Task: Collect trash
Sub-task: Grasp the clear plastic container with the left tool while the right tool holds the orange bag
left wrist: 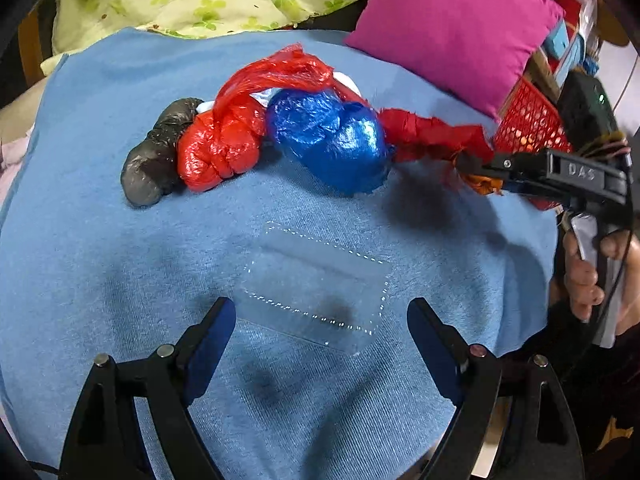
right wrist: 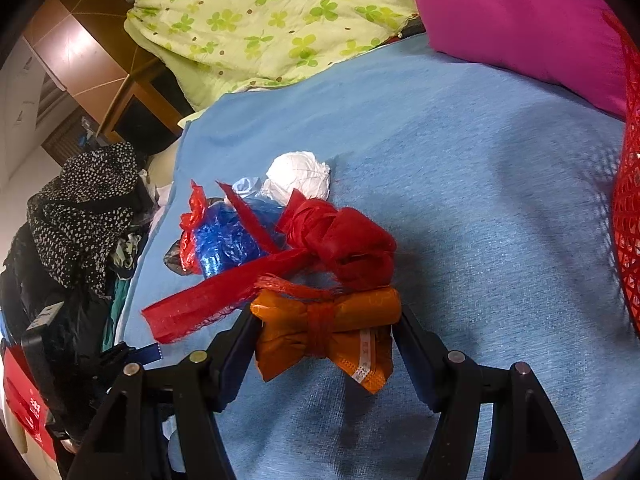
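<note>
Blue blanket (left wrist: 100, 240) bears knotted plastic bags (left wrist: 320, 140), clear packet (left wrist: 316, 288), magenta pillow (left wrist: 452, 28).

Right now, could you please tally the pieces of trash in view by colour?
Red: 2, the knotted bag and the mesh strip
Blue bag: 1
Grey bag: 1
White wad: 1
Orange bundle: 1
Clear packet: 1
Total: 7

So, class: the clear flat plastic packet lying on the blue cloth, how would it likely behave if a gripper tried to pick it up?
The clear packet lies flat on the blue cloth, so the pads probably find little edge. It looks thin and glossy: likely light, floppy, perhaps slippery. The left gripper is open above it, not yet touching.
</note>
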A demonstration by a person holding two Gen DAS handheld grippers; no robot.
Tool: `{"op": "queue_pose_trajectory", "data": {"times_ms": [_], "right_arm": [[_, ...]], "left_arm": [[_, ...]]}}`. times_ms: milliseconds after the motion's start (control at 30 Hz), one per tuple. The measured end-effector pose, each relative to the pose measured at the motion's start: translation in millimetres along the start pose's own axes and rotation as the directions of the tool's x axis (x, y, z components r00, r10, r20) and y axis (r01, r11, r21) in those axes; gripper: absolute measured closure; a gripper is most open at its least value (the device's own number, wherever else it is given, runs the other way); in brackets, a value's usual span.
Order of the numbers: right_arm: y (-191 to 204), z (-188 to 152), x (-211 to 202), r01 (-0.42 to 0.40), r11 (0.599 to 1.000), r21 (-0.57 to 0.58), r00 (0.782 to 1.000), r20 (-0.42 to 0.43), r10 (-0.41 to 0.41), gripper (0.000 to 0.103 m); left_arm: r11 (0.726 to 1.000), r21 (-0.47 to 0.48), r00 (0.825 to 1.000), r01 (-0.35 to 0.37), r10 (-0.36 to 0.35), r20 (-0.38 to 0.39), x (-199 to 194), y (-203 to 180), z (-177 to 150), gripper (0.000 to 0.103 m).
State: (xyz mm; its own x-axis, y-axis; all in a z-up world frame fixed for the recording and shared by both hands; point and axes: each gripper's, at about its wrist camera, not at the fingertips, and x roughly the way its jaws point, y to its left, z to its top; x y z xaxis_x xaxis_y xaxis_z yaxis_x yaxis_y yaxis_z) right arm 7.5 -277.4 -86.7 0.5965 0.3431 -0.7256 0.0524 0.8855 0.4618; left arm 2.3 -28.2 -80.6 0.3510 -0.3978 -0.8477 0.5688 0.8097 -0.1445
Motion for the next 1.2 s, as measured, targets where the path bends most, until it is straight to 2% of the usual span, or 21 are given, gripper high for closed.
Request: {"op": "queue_pose_trajectory", "data": {"times_ms": [200,367,667,767,967,1200], "right_arm": [[2,-4,8,-0.009,1.000,0.002,1.000,-0.030,0.009,0.033],[4,-7,12,-0.010,1.000,-0.004,0.999,-0.049,0.010,0.032],[5,-7,14,-0.005,1.000,-0.014,0.998,-0.056,0.004,0.032],[7,-8,14,-0.005,1.000,-0.019,0.999,-0.054,0.004,0.032],[8,-8,14,-0.008,1.000,-0.024,0.999,-0.053,0.007,0.032],[16,-9,9,-0.037,0.998,-0.056,0.999,-0.039,0.034,0.032]], "left_arm": [[0.997,0.016,0.997,-0.071,0.071,-0.028,13,0,3,0.015],[0.994,0.001,0.994,-0.113,0.113,-0.002,24,-5,11,0.015],[0.995,-0.037,0.995,-0.094,0.095,0.041,13,16,12,0.016],[0.996,-0.033,0.995,-0.084,0.086,0.051,8,16,10,0.024],[0.995,-0.045,0.993,-0.092,0.095,0.068,4,15,13,0.024],[0.995,-0.063,0.984,-0.076,0.085,0.157,-21,18,17,0.024]]}}
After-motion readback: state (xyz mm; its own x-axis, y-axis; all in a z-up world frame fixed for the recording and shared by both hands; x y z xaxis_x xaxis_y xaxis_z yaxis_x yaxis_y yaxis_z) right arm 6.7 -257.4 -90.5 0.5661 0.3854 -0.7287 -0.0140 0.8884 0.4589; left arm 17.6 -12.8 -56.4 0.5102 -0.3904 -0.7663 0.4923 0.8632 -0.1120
